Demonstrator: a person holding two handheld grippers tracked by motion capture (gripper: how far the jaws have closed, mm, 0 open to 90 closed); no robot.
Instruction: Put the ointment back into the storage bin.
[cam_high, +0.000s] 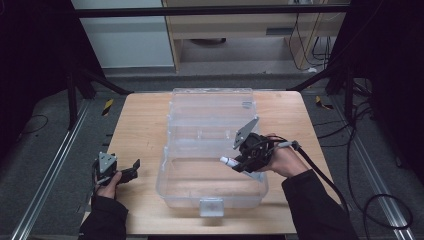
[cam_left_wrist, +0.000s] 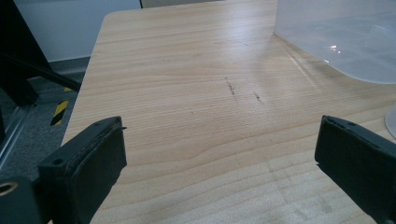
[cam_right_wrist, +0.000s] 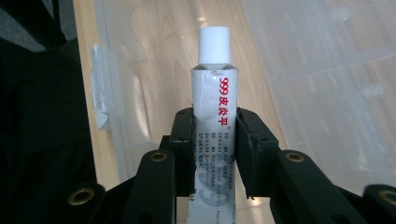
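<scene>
Plastic box: clear box (cam_high: 212, 145) lies open mid-tabletop, lid (cam_high: 212, 107) folded back toward 12 o'clock, front latch (cam_high: 211, 206) at 6 o'clock; I can make out nothing in the base.
Tube: white tube (cam_right_wrist: 212, 121) with red print and a ribbed white cap, clamped by its middle in my right gripper (cam_right_wrist: 214, 135), cap pointing ahead out of the jaws.
Where the tube is: in the high view the tube (cam_high: 229, 161) hangs over the right part of the box's base, cap toward 9 o'clock, above the floor and apart from it as far as I can tell.
Right jaws: closed on the tube, one pad on each side.
Left gripper: my left gripper (cam_high: 117, 172) rests at 9 o'clock of the box, well apart from it, jaws spread wide with bare tabletop (cam_left_wrist: 196, 107) between them.
Progress: I judge the pick as done and the carry nearly so; lowering the tube into the base and letting go are left.
Edges: the base's right wall sits just under my right hand (cam_high: 285, 161), so I judge I need to clear that rim going down.
Open room: the base's floor is free toward 9 o'clock; the tabletop on the left is bare up to its edge.
</scene>
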